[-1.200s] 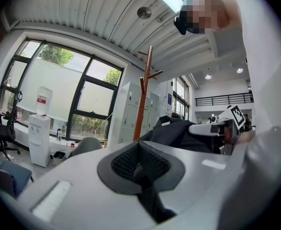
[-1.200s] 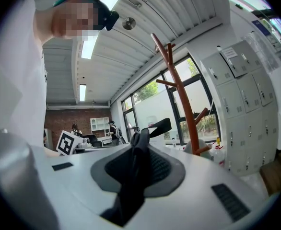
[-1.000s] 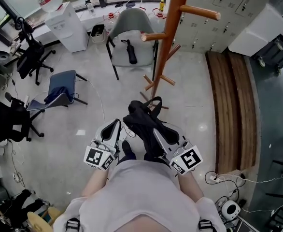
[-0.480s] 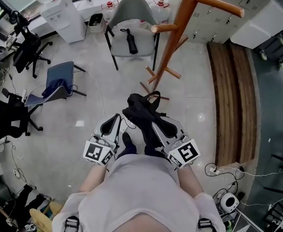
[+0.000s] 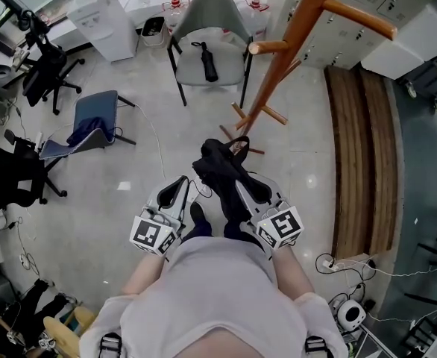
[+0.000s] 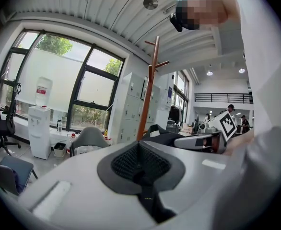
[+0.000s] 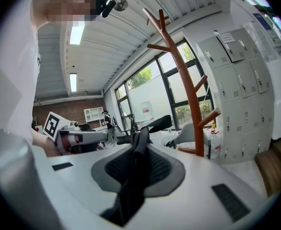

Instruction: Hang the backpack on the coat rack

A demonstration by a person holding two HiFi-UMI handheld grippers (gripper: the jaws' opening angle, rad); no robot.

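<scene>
Black backpack (image 5: pixel 220 171) hanging low between both tools — left gripper (image 5: pixel 181 191) and right gripper (image 5: pixel 247 194) each clamping on it. Wooden coat rack (image 5: pixel 291 47) standing just beyond — grey chair (image 5: pixel 207 28) holding umbrella (image 5: pixel 207 62) behind it.

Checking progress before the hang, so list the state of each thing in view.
backpack: held up by both tongs, not yet hung.
left tongs: shut on its thin strap.
right tongs: shut on its broad strap.
coat rack: upright, visible pegs bare.
umbrella: folded, lying on grey chair.
</scene>
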